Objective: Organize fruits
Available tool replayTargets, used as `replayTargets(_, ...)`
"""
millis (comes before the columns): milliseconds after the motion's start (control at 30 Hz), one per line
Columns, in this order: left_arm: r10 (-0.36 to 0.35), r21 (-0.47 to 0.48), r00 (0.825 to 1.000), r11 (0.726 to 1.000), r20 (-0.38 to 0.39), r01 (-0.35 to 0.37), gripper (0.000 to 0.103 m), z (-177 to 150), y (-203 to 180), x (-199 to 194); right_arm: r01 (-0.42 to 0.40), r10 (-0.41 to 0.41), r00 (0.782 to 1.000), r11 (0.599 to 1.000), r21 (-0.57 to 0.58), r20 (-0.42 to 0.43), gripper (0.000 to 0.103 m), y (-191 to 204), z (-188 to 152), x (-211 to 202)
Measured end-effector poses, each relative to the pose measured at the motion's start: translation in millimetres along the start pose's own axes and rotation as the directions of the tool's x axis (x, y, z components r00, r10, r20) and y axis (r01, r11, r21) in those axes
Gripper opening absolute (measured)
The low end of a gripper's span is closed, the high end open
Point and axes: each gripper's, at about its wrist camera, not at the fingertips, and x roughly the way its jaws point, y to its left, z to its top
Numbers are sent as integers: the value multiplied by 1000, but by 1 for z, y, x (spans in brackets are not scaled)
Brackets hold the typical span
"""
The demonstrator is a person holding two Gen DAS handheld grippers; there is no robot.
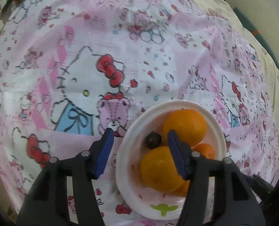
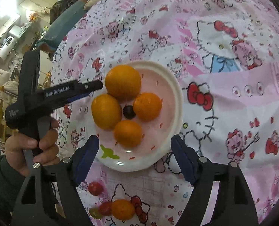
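Observation:
A white plate (image 2: 175, 94) on the pink cartoon tablecloth holds several oranges (image 2: 122, 82) and a dark grape (image 2: 129, 111). In the left wrist view the plate (image 1: 219, 131) shows with oranges (image 1: 184, 125) and the grape (image 1: 154, 139). My left gripper (image 1: 140, 137) is open and empty, just above the plate's left side; it also shows in the right wrist view (image 2: 94, 87). My right gripper (image 2: 134, 145) is open and empty over the plate's near rim. Loose on the cloth below lie a small orange (image 2: 122, 209), red cherry tomatoes (image 2: 95, 188) and a green grape (image 2: 95, 212).
The tablecloth (image 1: 82, 37) covers a round table whose edge (image 2: 64, 43) falls off at the left of the right wrist view. Beyond it are a teal chair back (image 2: 64, 28) and household clutter (image 2: 7, 47).

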Motion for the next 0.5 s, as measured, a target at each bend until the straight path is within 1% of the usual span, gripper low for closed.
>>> replayTargets(67, 11, -6, 1000, 1000, 15, -11, 56, 0, 3, -5, 24, -24, 999, 1000, -6, 24, 81, -2, 1, -6)
replayTargets(133, 21, 15, 999, 1000, 25, -21, 57, -1, 3, -8, 37, -37, 999, 999, -1, 36, 81, -5, 2, -11)
replayTargets(200, 45, 40, 998, 998, 35, -46, 61, -4, 2, -12, 41, -42, 998, 999, 13, 50, 81, -9, 2, -16)
replayTargets(267, 53, 51, 997, 997, 48, -55, 68, -7, 1, -17, 35, -36, 997, 999, 23, 67, 83, -11, 2, -21)
replayTargets(333, 56, 64, 997, 996, 54, -59, 71, -11, 0, -20, 38, -39, 996, 999, 16, 85, 84, -9, 1, -26)
replayTargets(400, 60, 80, 996, 995, 60, -65, 72, -15, -2, -24, 64, -65, 990, 998, 8, 122, 85, -6, 0, -32)
replayTargets(467, 64, 100, 996, 993, 69, -70, 81, -21, -3, -28, 80, -81, 985, 997, 13, 151, 90, -5, 0, -38)
replayTargets(500, 62, 107, 995, 992, 73, -70, 83, -23, -4, -30, 81, -83, 983, 997, 17, 162, 91, -6, -1, -40)
